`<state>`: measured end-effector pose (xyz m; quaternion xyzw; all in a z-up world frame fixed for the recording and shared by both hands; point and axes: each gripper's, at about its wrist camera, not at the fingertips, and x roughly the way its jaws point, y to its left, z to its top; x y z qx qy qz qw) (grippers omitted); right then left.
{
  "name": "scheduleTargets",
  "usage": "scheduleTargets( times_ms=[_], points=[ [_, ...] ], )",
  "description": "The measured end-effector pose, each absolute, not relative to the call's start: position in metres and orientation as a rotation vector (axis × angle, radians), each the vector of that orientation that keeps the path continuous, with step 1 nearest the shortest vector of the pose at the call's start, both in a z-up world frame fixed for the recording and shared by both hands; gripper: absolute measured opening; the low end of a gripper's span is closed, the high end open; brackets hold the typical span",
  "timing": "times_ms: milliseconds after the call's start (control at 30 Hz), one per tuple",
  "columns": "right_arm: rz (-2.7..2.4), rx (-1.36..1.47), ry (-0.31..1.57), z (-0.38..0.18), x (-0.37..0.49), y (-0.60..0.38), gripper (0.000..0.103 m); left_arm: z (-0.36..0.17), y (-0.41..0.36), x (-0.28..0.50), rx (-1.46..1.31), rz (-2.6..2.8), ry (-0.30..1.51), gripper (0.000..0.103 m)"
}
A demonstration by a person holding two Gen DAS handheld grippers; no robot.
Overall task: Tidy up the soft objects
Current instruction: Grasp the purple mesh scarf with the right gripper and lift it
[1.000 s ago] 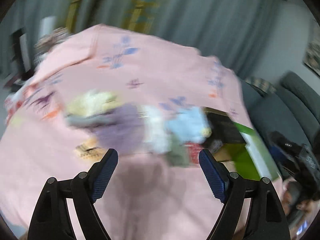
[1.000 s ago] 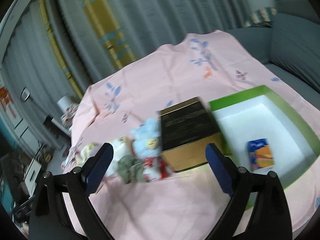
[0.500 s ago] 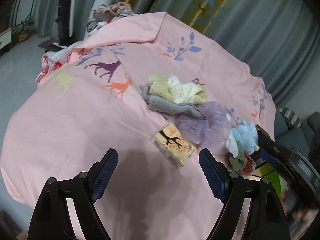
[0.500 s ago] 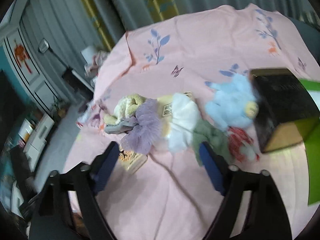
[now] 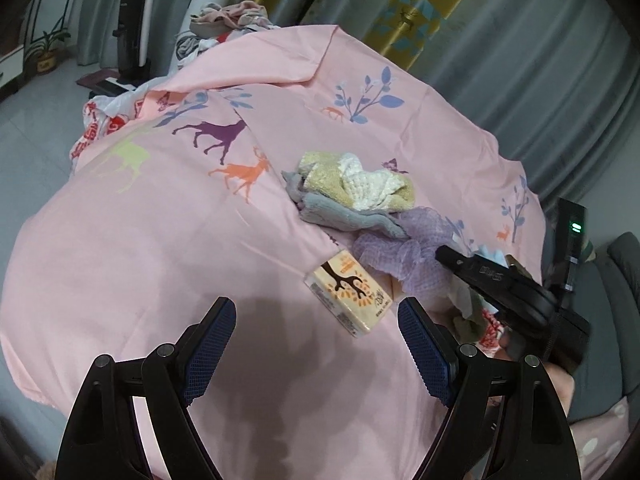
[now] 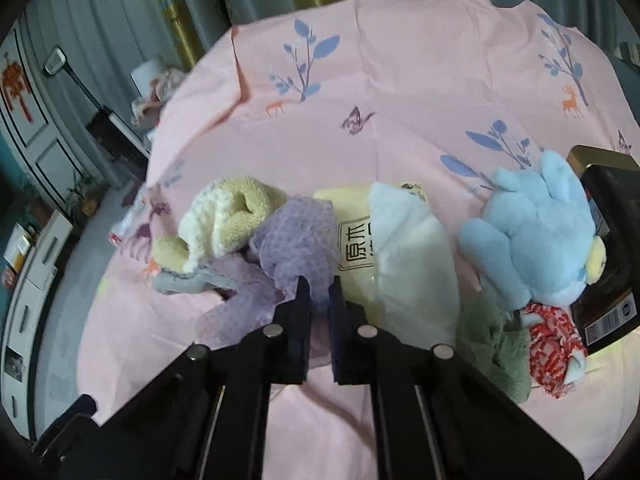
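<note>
A heap of soft things lies on the pink printed sheet (image 5: 140, 240). My right gripper (image 6: 319, 284) is shut on the purple mesh cloth (image 6: 296, 236), whose fabric shows between the closed fingertips. Left of it sit yellow and white towels (image 6: 232, 220) over a grey cloth (image 6: 180, 282). To its right lie a white cloth (image 6: 412, 264), a blue plush toy (image 6: 532, 232), a green cloth (image 6: 496, 344) and a red-and-white item (image 6: 552, 344). My left gripper (image 5: 316, 308) hangs open over bare sheet. A tissue pack (image 5: 348, 292) lies just beyond its right finger.
A black and gold box (image 6: 608, 240) stands at the right edge behind the plush. A yellow pack (image 6: 356, 240) lies under the white cloth. Loose clothes (image 5: 228, 16) pile up past the far corner. A grey sofa (image 5: 616, 280) borders the right side.
My right gripper swung left from the green tray and box to the heap, dropped, and its jaws closed on the purple mesh. The left gripper swung left too, then held still, open.
</note>
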<state>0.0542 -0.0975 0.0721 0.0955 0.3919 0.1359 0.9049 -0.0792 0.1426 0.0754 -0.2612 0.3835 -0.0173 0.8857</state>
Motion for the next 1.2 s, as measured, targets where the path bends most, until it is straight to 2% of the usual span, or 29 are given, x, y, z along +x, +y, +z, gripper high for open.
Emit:
scheduleTargets(
  times_ms=[233, 333, 500, 533, 567, 600, 633, 667, 800, 1033, 1067, 1100, 1167, 1200],
  points=[
    [0.415, 0.279, 0.704, 0.118, -0.001, -0.127, 0.006, 0.073, 0.136, -0.074, -0.557, -0.050, 0.822, 0.084],
    [0.457, 0.278, 0.735, 0.126, -0.026, -0.140, 0.007, 0.072, 0.126, -0.072, -0.568, -0.102, 0.836, 0.084],
    [0.475, 0.241, 0.870, 0.105, -0.040, -0.155, 0.013, 0.066, 0.100, -0.069, -0.535, -0.154, 0.876, 0.084],
    [0.463, 0.225, 0.893, 0.099, -0.041, -0.158, 0.017, 0.065, 0.094, -0.068, -0.526, -0.163, 0.885, 0.084],
    [0.443, 0.203, 0.921, 0.092, -0.040, -0.163, 0.035, 0.064, 0.090, -0.069, -0.519, -0.170, 0.892, 0.084],
    [0.421, 0.191, 0.935, 0.088, -0.040, -0.167, 0.060, 0.063, 0.081, -0.069, -0.504, -0.186, 0.904, 0.084],
    [0.377, 0.156, 0.963, 0.084, -0.038, -0.172, 0.071, 0.063, 0.077, -0.068, -0.496, -0.193, 0.911, 0.084],
    [0.338, 0.125, 0.963, 0.084, -0.038, -0.177, 0.076, 0.062, 0.070, -0.069, -0.479, -0.200, 0.924, 0.084],
    [0.262, 0.117, 0.902, 0.091, -0.039, -0.202, 0.077, 0.057, 0.041, -0.072, -0.421, -0.249, 0.963, 0.084],
    [0.407, 0.239, 0.972, 0.065, -0.024, -0.203, 0.077, 0.036, -0.007, -0.071, -0.383, -0.372, 1.057, 0.083],
    [0.420, 0.244, 0.996, 0.058, -0.020, -0.199, 0.077, 0.031, -0.013, -0.069, -0.370, -0.363, 1.070, 0.079],
    [0.432, 0.249, 1.018, 0.053, -0.019, -0.195, 0.077, 0.030, -0.016, -0.068, -0.361, -0.354, 1.072, 0.069],
    [0.463, 0.271, 1.067, 0.035, -0.011, -0.187, 0.076, 0.030, -0.020, -0.067, -0.342, -0.335, 1.051, 0.061],
    [0.470, 0.281, 1.088, 0.028, -0.008, -0.184, 0.072, 0.029, -0.023, -0.066, -0.335, -0.337, 1.039, 0.056]
  ],
)
